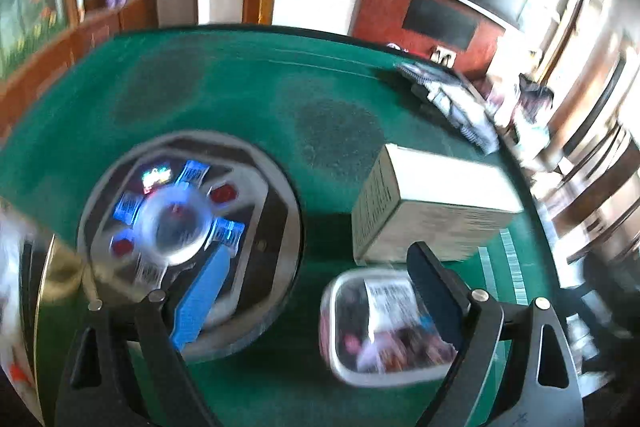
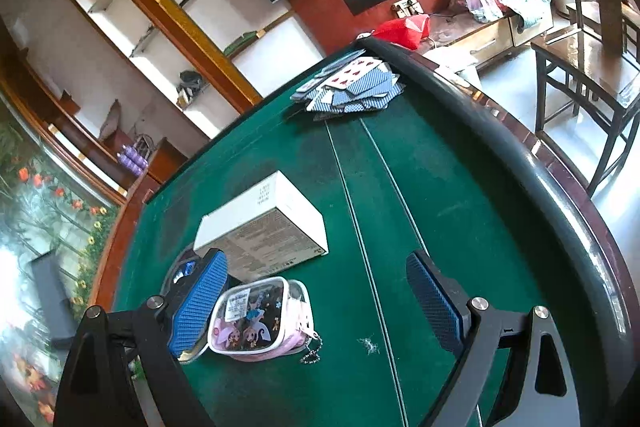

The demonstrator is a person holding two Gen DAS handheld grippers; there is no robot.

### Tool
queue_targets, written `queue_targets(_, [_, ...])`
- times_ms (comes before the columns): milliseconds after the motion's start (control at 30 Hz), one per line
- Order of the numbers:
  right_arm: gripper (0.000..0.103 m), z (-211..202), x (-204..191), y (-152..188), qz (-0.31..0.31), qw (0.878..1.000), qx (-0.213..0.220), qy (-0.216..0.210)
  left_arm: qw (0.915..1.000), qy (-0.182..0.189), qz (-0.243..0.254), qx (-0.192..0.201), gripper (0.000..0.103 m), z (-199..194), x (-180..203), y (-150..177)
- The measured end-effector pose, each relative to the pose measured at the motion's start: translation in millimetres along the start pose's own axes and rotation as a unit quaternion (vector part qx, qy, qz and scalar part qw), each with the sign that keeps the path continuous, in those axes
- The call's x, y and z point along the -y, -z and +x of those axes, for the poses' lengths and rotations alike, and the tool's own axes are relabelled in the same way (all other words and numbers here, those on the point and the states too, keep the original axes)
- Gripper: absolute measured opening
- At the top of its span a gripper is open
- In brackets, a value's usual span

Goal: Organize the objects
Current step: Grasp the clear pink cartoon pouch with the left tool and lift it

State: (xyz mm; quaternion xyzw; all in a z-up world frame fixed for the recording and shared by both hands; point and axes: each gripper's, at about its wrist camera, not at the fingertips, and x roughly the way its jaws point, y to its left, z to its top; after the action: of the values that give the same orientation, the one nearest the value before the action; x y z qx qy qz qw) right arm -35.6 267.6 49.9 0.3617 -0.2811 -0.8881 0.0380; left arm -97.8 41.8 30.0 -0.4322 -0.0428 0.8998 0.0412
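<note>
We take the white box on the green tabletop as our landmark. The clear cartoon pouch lies just in front of it, touching or nearly so; the scattered playing cards sit well beyond it by the far rim. Our right claw is spread wide and empty, its left pad over the pouch's edge. Our left claw is likewise released, above the pouch. We judge the pouch comes next: centre both pads astride it, lower, and close gently, minding the bead chain.

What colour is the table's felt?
Dark green felt, clearest in the right wrist view.
</note>
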Motion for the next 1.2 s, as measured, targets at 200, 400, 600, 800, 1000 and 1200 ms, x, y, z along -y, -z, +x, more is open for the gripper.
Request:
queue_targets(200, [0.094,-6.9,8.9,-5.8,0.013,1.0,0.012,0.008,0.9943,0.067,0.068,-0.047,0.089,12.9,23.9,17.9])
queue_targets(400, [0.094,-7.4,11.6,-6.7,0.017,1.0,0.007,0.0,0.9772,0.142,0.133,-0.086,0.089,-13.4,35.0,59.4])
queue_targets(600, [0.094,-3.3,24.8,-9.1,0.047,0.999,-0.002,-0.001,0.9846,0.099,0.123,-0.075,0.089,-33.3,26.8,67.4])
queue_targets(800, [0.094,0.6,14.8,-4.9,0.023,1.0,-0.01,0.003,0.9797,0.014,0.199,-0.018,0.09,-51.7,47.7,78.1])
queue_targets(1000, [0.094,4.8,11.0,-0.9,0.012,1.0,-0.016,0.009,0.9526,-0.031,0.302,0.018,0.09,-68.1,72.0,101.0])
queue_targets(1200, [0.094,5.2,13.5,-0.5,0.016,1.0,-0.015,0.012,0.944,-0.039,0.328,-0.004,0.09,-62.9,79.4,120.5])
